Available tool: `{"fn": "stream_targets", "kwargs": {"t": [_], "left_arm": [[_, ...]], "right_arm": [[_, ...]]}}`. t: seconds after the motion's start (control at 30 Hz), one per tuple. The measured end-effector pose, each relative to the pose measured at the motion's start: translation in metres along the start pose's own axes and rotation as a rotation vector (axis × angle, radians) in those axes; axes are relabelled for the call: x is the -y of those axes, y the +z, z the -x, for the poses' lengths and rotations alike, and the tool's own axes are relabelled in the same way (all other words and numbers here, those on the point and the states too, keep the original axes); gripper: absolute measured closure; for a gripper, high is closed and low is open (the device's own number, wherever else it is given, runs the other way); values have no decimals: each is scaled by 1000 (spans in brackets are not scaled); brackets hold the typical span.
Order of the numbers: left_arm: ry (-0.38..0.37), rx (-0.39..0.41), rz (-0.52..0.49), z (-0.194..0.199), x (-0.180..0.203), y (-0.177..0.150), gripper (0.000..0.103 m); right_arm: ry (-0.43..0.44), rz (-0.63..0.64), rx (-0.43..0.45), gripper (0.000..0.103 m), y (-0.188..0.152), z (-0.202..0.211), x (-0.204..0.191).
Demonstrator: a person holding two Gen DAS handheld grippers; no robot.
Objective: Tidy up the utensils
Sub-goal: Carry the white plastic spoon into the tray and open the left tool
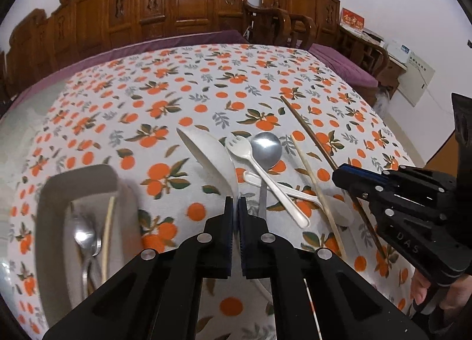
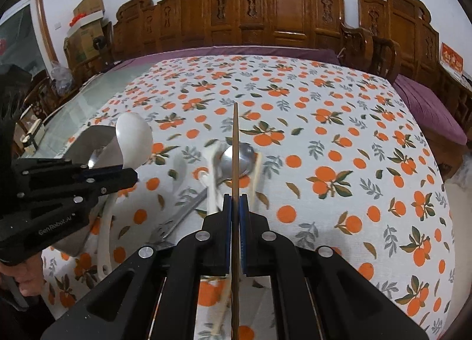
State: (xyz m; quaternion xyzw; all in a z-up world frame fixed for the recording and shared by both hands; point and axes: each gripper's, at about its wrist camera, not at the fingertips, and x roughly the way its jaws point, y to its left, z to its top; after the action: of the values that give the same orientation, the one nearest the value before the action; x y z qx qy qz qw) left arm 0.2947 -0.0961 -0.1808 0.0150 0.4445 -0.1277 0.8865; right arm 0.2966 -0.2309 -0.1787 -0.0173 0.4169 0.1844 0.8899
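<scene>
My left gripper (image 1: 235, 207) is shut on the handle of a large white ladle (image 1: 214, 160), whose bowl points away over the table; the ladle also shows in the right wrist view (image 2: 134, 136). My right gripper (image 2: 235, 201) is shut on a dark brown chopstick (image 2: 235, 157), which runs straight ahead; it also shows in the left wrist view (image 1: 306, 130). On the cloth lie a metal spoon (image 1: 265, 149), a white plastic fork (image 1: 265, 175), a white plastic spoon (image 1: 283, 189) and a pale chopstick (image 1: 318, 192). The right gripper also appears in the left wrist view (image 1: 339, 175).
A grey tray (image 1: 85, 177) at the left holds a metal spoon (image 1: 85, 239) and a pale chopstick (image 1: 107, 231). The table wears an orange-print cloth (image 1: 177, 89). Carved wooden chairs (image 1: 191, 1) and a purple bench cushion (image 1: 348, 65) ring the far side.
</scene>
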Motion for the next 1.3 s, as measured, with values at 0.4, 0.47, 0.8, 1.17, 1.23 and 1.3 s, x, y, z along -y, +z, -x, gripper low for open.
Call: {"fn": "stream_targets", "kwargs": {"t": [0.4, 0.47, 0.8, 1.17, 1.23, 1.3], "left_arm": [[57, 26, 15, 47, -36, -8, 100], [68, 28, 19, 53, -42, -10, 100], [133, 7, -2, 71, -77, -17, 100], [161, -89, -28, 37, -115, -38, 100], [155, -103, -21, 29, -120, -43, 100], [153, -107, -14, 24, -123, -46, 100]], "right_arm": [[54, 58, 7, 97, -11, 16, -42], [63, 72, 9, 97, -12, 20, -50], [148, 128, 67, 97, -5, 54, -86], [156, 145, 66, 97, -9, 54, -103], [151, 145, 60, 97, -9, 52, -104], [145, 146, 57, 97, -9, 50, -105]]}}
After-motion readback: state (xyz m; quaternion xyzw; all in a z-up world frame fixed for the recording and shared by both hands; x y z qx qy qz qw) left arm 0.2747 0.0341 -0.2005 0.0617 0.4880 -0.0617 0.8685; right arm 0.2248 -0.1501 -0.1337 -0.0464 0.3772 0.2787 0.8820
